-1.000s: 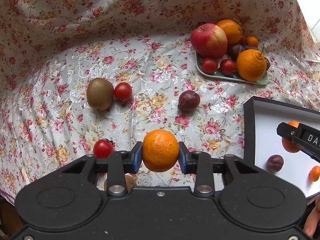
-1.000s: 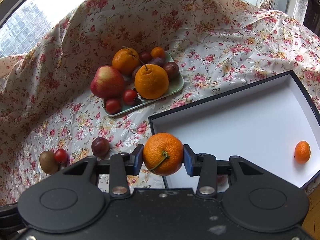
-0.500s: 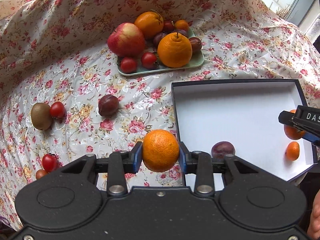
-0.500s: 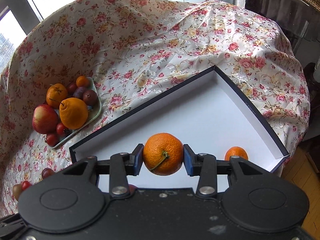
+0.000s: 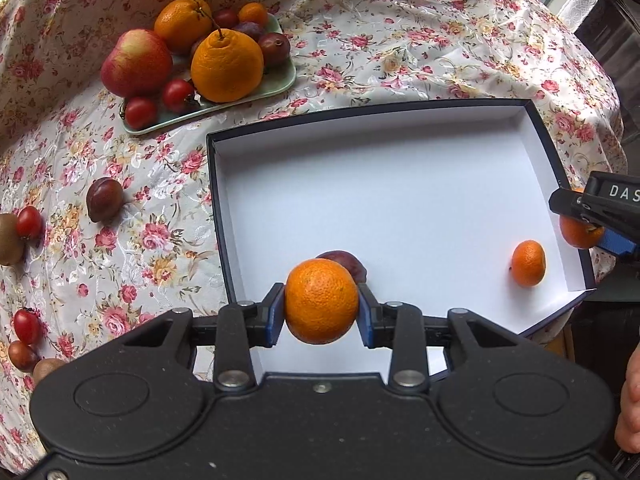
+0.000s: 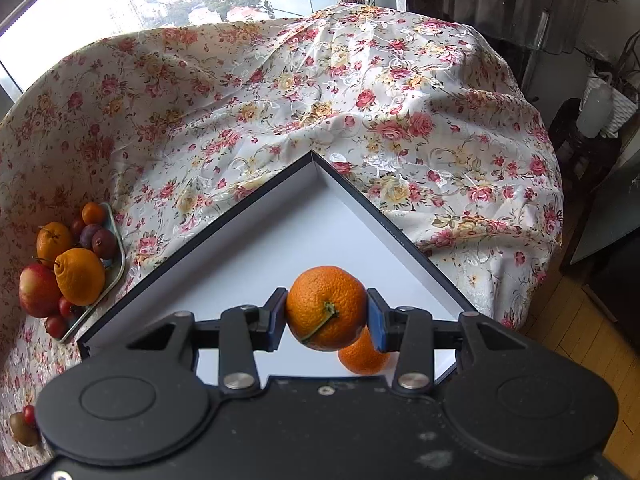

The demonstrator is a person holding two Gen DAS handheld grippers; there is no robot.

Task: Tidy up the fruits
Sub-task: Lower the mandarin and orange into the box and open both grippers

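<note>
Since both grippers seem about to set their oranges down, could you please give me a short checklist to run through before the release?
1. Left gripper shut on its orange: ok.
2. Right gripper shut on its stemmed orange: ok.
3. Both oranges over the white box: ok.
4. Spot under the left orange free: not ok, a plum lies right behind it.
5. Spot under the right orange free: not ok, a small orange sits just below.
6. Height above the box floor: cannot tell.
</note>
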